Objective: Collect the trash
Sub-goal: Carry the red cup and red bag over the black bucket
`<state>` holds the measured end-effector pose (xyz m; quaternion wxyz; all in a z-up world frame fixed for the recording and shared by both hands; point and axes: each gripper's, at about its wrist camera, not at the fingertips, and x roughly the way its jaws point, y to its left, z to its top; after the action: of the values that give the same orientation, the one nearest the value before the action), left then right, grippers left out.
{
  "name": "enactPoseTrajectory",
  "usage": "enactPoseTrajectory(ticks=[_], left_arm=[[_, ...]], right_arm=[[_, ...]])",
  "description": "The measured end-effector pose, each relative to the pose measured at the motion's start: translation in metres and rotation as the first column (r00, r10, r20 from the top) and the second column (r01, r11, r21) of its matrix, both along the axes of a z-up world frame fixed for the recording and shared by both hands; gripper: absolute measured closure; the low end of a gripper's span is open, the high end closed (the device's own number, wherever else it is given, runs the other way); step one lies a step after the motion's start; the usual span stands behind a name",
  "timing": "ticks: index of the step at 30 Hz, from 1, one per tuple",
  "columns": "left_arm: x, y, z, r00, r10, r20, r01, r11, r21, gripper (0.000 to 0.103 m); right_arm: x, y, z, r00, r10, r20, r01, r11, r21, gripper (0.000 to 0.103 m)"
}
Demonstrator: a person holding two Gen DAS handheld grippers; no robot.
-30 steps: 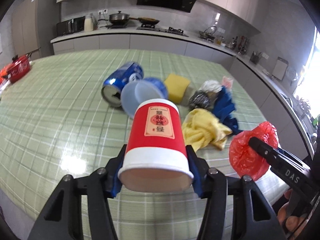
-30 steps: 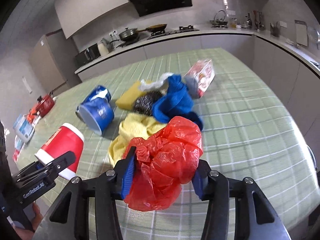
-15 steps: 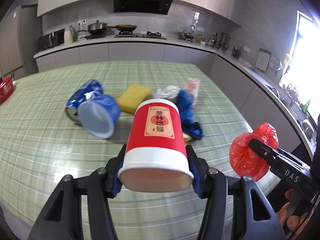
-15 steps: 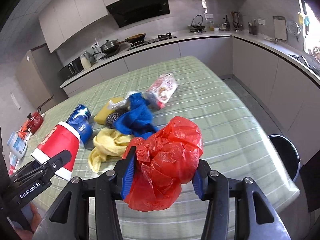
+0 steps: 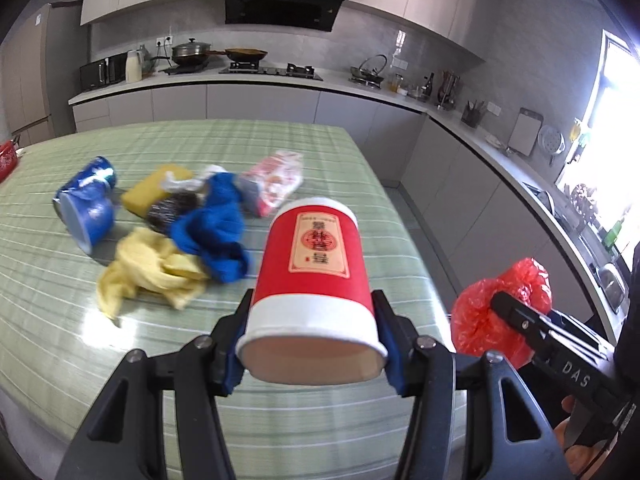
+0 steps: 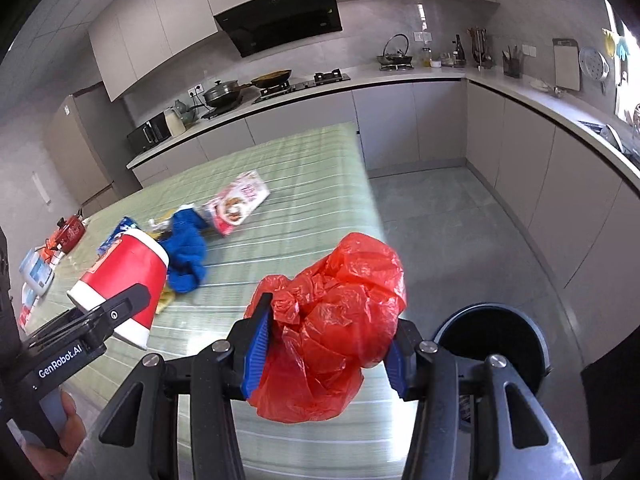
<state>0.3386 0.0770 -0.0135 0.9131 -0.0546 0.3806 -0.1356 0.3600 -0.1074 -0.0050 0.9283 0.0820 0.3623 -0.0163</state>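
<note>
**Right wrist view: both tools loaded, bin in sight**

Right wrist view shows my right tool (image 6: pixel 324 354) clamped on a crumpled red plastic bag (image 6: pixel 334 320), light, soft and slippery, best pinched through its bunched middle. My left tool (image 5: pixel 310 344) grips a red paper cup (image 5: pixel 314 276) near its rim; it looks light and crushable. A dark bin (image 6: pixel 494 340) sits on the floor beside the counter (image 6: pixel 304 196).

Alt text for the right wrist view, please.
The right gripper holds a crumpled red bag above the green table's edge, with a dark bin on the floor to the right. At left, the left gripper carries a red cup.
</note>
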Motion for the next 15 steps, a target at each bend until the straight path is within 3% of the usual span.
enactPoseTrajectory(ticks=[15], left_arm=[[-0.001, -0.100, -0.002, 0.977, -0.212, 0.003, 0.212, 0.977, 0.010, 0.047]], right_arm=[[-0.036, -0.102, 0.002, 0.974, -0.226, -0.007, 0.226, 0.973, 0.038, 0.052]])
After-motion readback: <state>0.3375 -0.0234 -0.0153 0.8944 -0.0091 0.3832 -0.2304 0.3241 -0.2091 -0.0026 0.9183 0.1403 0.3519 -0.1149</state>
